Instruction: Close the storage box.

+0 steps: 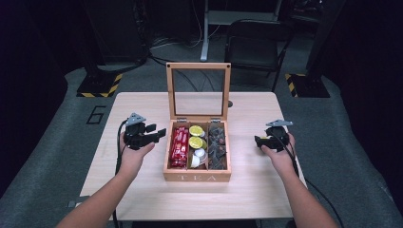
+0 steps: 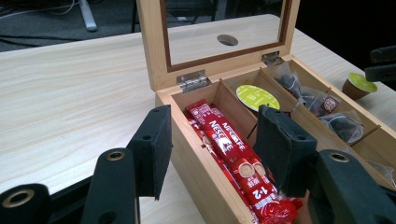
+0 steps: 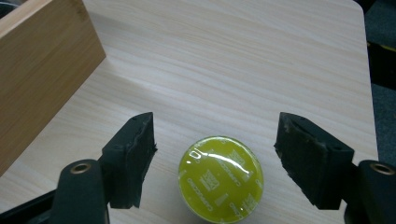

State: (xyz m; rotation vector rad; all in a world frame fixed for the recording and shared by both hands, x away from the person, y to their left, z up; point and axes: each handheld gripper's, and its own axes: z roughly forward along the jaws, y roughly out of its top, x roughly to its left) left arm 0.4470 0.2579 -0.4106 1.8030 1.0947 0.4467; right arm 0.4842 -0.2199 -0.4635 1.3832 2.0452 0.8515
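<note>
Overhead light is brightening the bench while the room behind is staying dark. Glare is gleaming on the green capsule between the right hand-held gripper's jaws; the high view is looking soft.

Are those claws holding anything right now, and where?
Nothing. The right gripper is open around a green capsule without touching it; the left gripper is open too.

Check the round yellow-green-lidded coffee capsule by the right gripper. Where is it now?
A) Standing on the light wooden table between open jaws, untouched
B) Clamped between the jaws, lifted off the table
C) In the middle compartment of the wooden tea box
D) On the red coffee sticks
A: in the right gripper view the round yellow-green-lidded coffee capsule stands on the light wooden table, with gaps to both pads of the open right gripper.
</note>
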